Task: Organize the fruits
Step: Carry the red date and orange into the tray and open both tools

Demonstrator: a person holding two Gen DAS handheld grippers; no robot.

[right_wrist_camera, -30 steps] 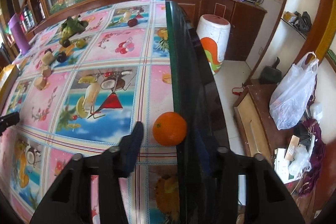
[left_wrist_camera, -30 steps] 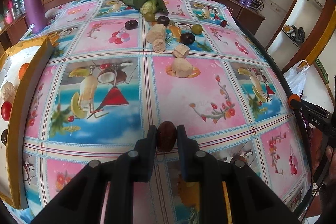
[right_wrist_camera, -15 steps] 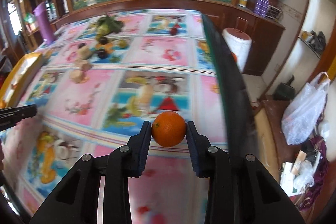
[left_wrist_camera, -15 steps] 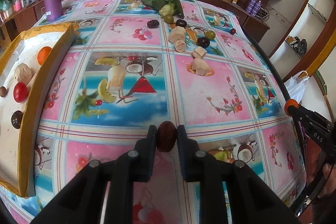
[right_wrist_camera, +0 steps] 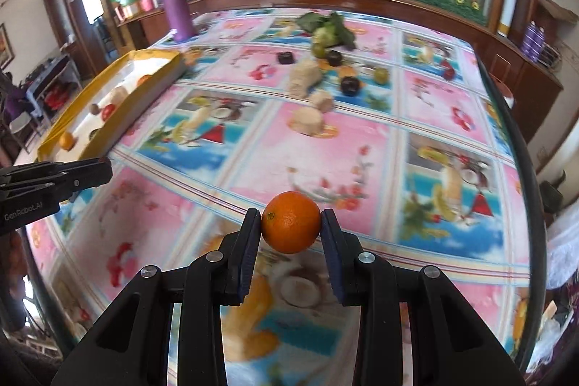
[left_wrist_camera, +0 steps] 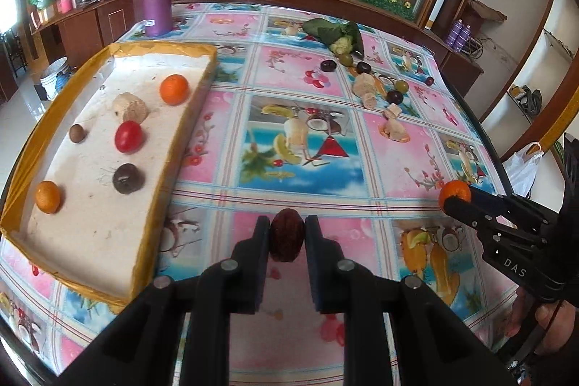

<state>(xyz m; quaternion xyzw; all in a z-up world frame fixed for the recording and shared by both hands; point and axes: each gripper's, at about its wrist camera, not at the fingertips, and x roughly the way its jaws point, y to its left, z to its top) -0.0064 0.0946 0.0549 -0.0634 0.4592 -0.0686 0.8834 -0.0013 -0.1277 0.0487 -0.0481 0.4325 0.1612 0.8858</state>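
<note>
I have the left gripper (left_wrist_camera: 287, 236) with its fingers clenched on a dark brown fruit (left_wrist_camera: 287, 234) above the worktop (left_wrist_camera: 380, 169), just beside the yellow-rimmed tray (left_wrist_camera: 173, 147) of sorted fruit, while my right gripper (right_wrist_camera: 291, 223) has its fingers grasping an orange (right_wrist_camera: 290, 221) over the patterned cloth.

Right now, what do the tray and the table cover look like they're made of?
Tray: looks like white foam, its matte, pitted floor rimmed with glossy yellow tape; cannot be sure. Table cover: probably printed vinyl or oilcloth, a smooth glossy sheet with fruit pictures that shows sheen and lies flat.
</note>
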